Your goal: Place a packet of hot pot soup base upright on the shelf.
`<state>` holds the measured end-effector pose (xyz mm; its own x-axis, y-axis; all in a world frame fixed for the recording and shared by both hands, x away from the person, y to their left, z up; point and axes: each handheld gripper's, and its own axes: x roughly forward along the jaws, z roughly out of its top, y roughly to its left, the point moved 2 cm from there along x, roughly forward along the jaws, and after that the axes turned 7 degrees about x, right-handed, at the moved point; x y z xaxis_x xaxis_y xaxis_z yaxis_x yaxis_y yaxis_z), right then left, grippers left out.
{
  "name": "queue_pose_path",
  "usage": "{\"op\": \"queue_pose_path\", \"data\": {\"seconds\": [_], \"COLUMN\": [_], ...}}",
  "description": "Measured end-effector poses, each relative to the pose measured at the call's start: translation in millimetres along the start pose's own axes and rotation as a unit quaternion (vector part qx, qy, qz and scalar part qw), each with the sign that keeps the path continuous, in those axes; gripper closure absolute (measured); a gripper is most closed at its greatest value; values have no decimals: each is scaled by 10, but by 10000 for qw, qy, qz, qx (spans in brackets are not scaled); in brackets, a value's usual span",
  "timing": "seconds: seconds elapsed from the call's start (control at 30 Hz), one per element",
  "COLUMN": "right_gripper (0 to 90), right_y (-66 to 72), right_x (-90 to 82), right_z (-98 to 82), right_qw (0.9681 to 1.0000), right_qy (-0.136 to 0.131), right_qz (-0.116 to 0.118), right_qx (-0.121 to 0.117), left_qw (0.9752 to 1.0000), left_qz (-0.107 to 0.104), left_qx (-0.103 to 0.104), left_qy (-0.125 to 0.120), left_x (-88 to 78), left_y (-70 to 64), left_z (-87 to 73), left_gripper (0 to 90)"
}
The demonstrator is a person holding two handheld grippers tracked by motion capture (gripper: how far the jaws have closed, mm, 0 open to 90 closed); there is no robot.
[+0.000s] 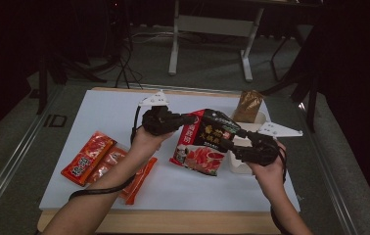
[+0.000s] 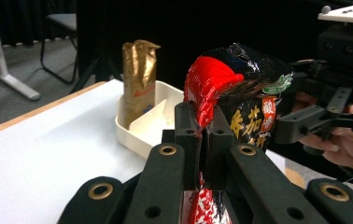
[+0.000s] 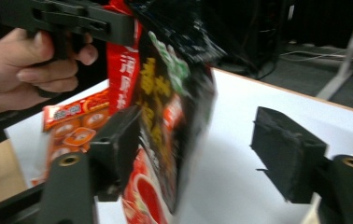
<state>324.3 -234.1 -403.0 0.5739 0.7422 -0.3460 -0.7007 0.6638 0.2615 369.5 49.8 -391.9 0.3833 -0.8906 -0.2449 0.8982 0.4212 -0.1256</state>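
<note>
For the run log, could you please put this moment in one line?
left gripper: shut on pouch | right gripper: open beside pouch | gold bag: in tub

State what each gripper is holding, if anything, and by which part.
The left gripper is shut on the red edge of the black-and-red packet. The right gripper holds nothing; its jaws stand open around the packet's other side.

Motion-blurred noodle packet (image 3: 170, 116) in right gripper view, cut by top and bottom edges; print too smeared to read.
</note>
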Motion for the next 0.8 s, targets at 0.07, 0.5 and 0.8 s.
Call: {"op": "queue_pose_path", "data": {"seconds": [0.07,0.5,0.8], "right_gripper": [424,740,768], "right_y": [16,53,43], "right_x": [6,32,-11], "right_z": [24,154,265], "right_qw": [10000,9994,9992], "right_qy": [-3,56,-64], "right_qz": [63,348,364], "right_qx": [-32,-15,139], "left_qw": [10000,9991,9991], "left_qz": [-50,-243,-286], "left_qx": [-9,-178,-93], "left_qy": [-72,-297,-298], "left_x": [5,4,-34], "left_y": [-9,38,31], "left_z": [-2,24,47], "left_gripper": [873,869,820]}}
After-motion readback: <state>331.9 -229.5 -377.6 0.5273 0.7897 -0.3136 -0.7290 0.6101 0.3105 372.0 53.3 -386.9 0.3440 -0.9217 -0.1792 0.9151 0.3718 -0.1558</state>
